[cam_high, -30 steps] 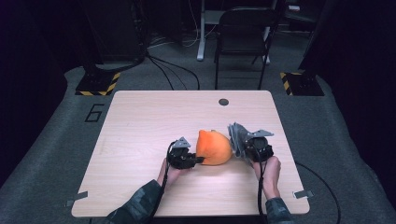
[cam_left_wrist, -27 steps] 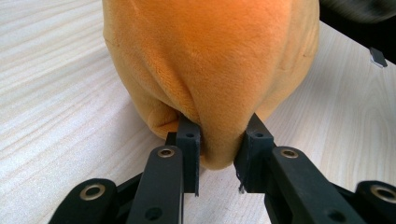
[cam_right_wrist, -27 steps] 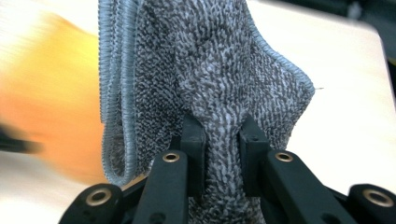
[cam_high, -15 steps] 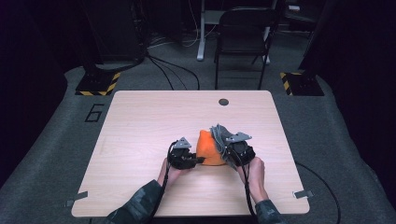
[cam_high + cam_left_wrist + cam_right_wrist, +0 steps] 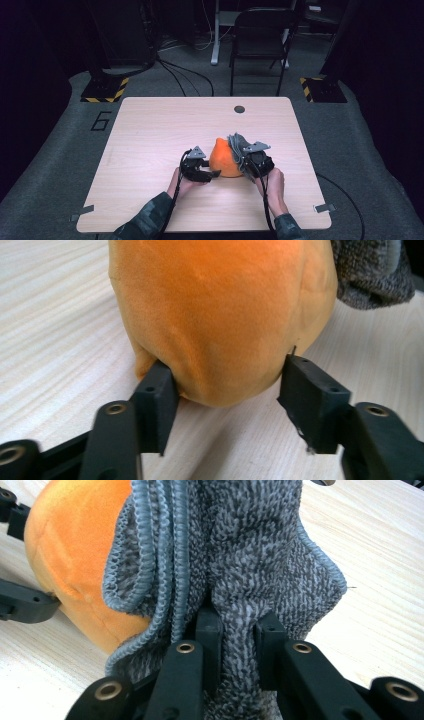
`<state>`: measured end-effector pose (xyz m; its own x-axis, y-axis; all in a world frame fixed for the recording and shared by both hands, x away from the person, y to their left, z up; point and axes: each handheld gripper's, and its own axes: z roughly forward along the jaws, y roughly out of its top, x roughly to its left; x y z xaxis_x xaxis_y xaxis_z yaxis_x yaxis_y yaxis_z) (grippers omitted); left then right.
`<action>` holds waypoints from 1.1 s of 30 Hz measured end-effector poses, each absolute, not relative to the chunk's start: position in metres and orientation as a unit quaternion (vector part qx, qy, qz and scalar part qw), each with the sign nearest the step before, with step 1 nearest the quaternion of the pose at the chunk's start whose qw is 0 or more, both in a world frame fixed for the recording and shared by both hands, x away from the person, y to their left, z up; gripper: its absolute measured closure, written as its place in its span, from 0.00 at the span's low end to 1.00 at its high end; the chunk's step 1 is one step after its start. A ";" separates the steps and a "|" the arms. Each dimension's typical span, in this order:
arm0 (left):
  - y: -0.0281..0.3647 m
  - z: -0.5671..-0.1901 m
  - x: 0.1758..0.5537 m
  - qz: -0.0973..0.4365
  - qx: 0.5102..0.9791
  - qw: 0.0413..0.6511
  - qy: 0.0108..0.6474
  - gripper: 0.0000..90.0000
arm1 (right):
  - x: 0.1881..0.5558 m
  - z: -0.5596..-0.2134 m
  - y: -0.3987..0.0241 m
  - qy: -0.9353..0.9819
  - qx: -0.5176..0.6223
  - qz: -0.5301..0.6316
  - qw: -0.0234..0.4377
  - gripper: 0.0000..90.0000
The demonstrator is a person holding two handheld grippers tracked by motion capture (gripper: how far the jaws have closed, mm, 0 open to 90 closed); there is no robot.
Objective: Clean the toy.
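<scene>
An orange plush toy (image 5: 222, 160) (image 5: 215, 315) lies on the wooden table (image 5: 150, 130), near the front middle. My left gripper (image 5: 212, 174) (image 5: 230, 390) is at the toy's left end. Its jaws have just been opening and now stand apart, with the toy's rounded end between them and the pads at its sides. My right gripper (image 5: 242, 159) (image 5: 237, 625) is shut on a bunched grey knitted cloth (image 5: 236, 145) (image 5: 250, 555). It holds the cloth upright against the toy's right side (image 5: 65, 555). An edge of the cloth (image 5: 370, 275) hangs behind the toy.
A round cable hole (image 5: 239, 109) is in the table's far edge. A dark chair (image 5: 260, 45) stands behind the table. Stand bases with hazard stripes (image 5: 105, 90) (image 5: 322, 87) sit on the floor at the back.
My right gripper has moved left with the grey cloth, up against the orange toy. My left hand has stayed put and its jaws now stand wider.
</scene>
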<state>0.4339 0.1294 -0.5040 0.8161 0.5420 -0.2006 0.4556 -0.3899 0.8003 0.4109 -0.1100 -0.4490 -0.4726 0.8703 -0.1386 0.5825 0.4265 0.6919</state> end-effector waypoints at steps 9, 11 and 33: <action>0.130 -0.504 0.432 0.091 0.861 0.448 0.221 0.27 | 0.412 -0.450 -0.113 0.805 0.454 0.290 0.247 0.87; 0.129 -0.504 0.431 0.105 0.868 0.441 0.204 0.24 | 0.412 -0.450 -0.113 0.806 0.453 0.290 0.247 0.86; 0.122 -0.517 0.433 0.218 0.867 0.419 0.159 0.25 | 0.413 -0.451 -0.112 0.805 0.455 0.290 0.246 0.86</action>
<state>0.4327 0.1223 -0.5167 0.8543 0.4582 0.2453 0.0929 -0.5990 0.7954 0.4126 -0.1117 -0.4509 -0.4650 0.8753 -0.1325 0.5894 0.4177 0.6915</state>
